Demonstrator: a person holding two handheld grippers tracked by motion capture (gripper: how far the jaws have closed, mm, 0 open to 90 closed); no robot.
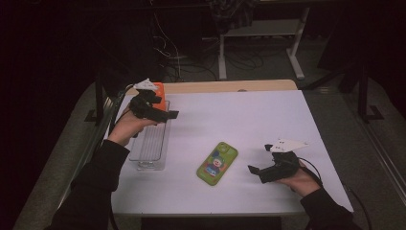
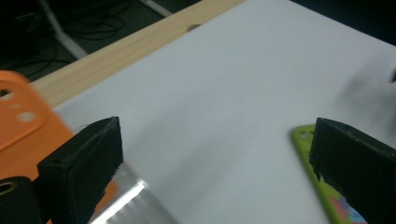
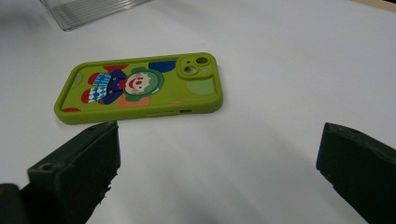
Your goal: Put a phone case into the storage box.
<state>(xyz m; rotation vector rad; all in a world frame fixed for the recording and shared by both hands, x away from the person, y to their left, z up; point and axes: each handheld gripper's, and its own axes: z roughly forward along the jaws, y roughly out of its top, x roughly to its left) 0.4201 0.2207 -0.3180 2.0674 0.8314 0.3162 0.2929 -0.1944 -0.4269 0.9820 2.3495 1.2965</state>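
Lying face down on the white table (image 1: 249, 124), the green phone (image 1: 217, 163) sits between the two hands, camera end away from the person, just right of the clear tray (image 1: 149, 143). The right gripper (image 1: 256, 170) hovers near the phone's right side, jaws spread wide and empty, aimed at its long edge. The left gripper (image 1: 170, 115) hangs over the tray's far end beside an orange block (image 1: 159, 93), jaws also apart, holding nothing. This looks like the approach before a grasp. Next, I judge, the right gripper must drop low and straddle the phone across its narrow width, since the case lies flat and leaves little edge to catch.
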